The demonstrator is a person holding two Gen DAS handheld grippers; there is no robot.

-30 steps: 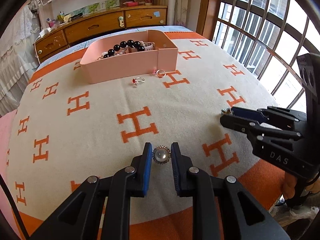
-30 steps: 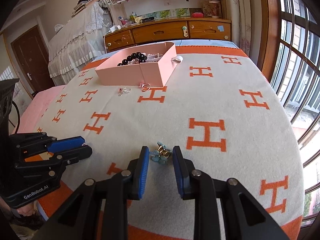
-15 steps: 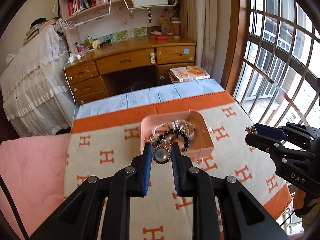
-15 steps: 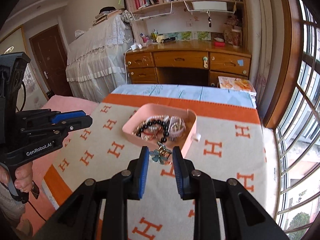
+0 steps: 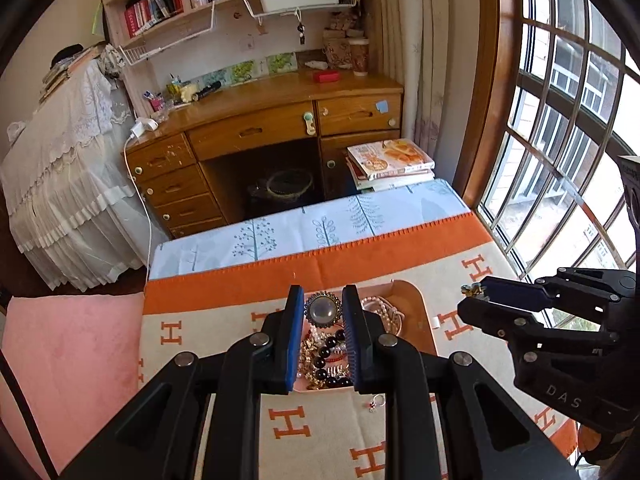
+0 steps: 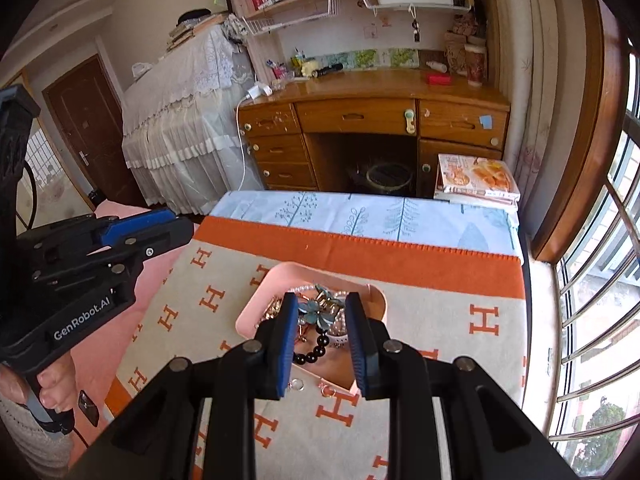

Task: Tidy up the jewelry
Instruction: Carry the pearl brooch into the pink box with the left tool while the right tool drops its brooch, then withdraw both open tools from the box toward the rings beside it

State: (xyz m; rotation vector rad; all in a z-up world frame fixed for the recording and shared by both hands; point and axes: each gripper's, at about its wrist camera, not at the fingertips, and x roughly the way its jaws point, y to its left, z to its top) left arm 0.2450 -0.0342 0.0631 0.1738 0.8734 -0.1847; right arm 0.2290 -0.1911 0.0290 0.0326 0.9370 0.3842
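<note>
Above the pink tray on the bed, the left hand-held gripper clamped a brooch; the right hand-held gripper clamped a flower pin. Released off-centre, either could bounce over the rim onto the blanket.

"GenRobot.AI" on left gripper; "DAS" on right gripper.

Tray of jewelry lies on the blanket, desk behind.

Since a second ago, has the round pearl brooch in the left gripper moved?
Yes. The round pearl brooch was lifted off the blanket and carried forward over the pink tray.
</note>
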